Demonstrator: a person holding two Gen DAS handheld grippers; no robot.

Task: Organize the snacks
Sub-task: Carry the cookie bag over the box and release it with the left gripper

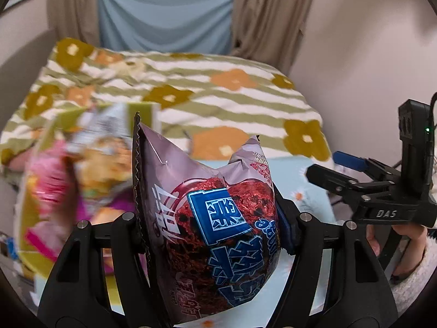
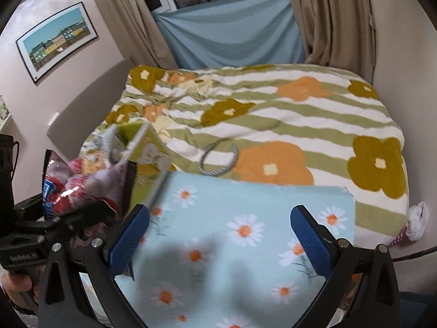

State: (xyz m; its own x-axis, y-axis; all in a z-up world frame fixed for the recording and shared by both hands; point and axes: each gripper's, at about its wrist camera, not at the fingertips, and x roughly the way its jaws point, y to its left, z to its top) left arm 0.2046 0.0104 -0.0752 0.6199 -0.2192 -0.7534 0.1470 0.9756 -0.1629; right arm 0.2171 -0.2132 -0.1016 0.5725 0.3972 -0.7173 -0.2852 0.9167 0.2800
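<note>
The left gripper (image 1: 210, 235) clamps a glossy, crinkled mauve foil snack bag (image 1: 207, 227) printed with a dark red cookie and blue lettering; its 2 black jaws press the bag's sides, so the bag bulges between them, its serrated seam standing upright by the left jaw. The bag hangs above a pale blue daisy-print cloth (image 2: 245, 235) spread over the near edge of a bed with a soft striped floral quilt (image 2: 286, 114). By the cloth's left edge sits a green cardboard box (image 2: 142, 147) crammed with bright, blurred snack packets (image 1: 82, 169). The right gripper (image 2: 221, 240) stands wide, its ribbed blue pads (image 2: 310, 239) holding nothing, over the cloth.
</note>
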